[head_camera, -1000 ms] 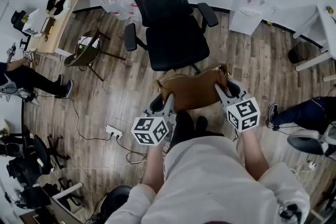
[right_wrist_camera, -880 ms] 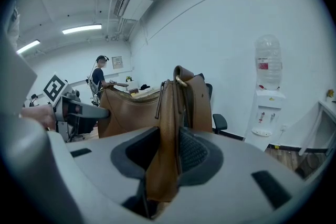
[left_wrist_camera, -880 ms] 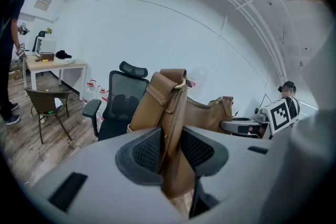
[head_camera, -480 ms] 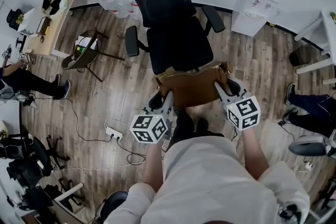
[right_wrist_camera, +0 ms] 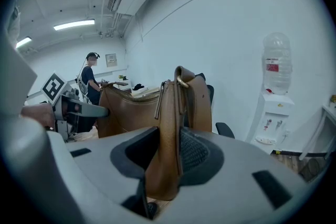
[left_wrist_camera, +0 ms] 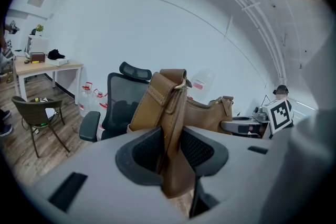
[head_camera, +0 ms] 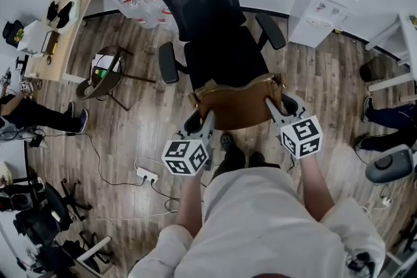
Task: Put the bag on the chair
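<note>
A wood-plank floor (head_camera: 130, 133) is running across an office with pale walls. A black mesh office chair (head_camera: 221, 55) is standing in the middle of it, backrest toward the wall.

The brown leather bag (head_camera: 238, 107) is hanging in the air between the two grippers, over the front edge of the chair's seat. Whether it is touching the seat cannot be told. The left gripper (head_camera: 207, 119) is pinching the bag's left end, and the right gripper (head_camera: 273, 106) is pinching its right end. In each gripper view the leather is pressed between the ribbed pads.

Only the head view is showing the floor clutter: a white power strip (head_camera: 147, 174) with trailing cables, and the holder's shoes just below the bag. The left gripper view alone is showing the bag's strap tab and brass ring (left_wrist_camera: 181, 84) side on. The right gripper view alone is showing ceiling lights (right_wrist_camera: 73, 24) and a standing person (right_wrist_camera: 90, 78) behind the bag.

A water dispenser (head_camera: 322, 0) is standing right of the chair. A wooden desk (head_camera: 68, 23), clear water jugs (head_camera: 143, 3) and a small wicker chair (head_camera: 104, 65) are lying to its left. A seated person's legs (head_camera: 32, 114) are reaching in from the left edge. Nothing is standing between the bag and the seat.
</note>
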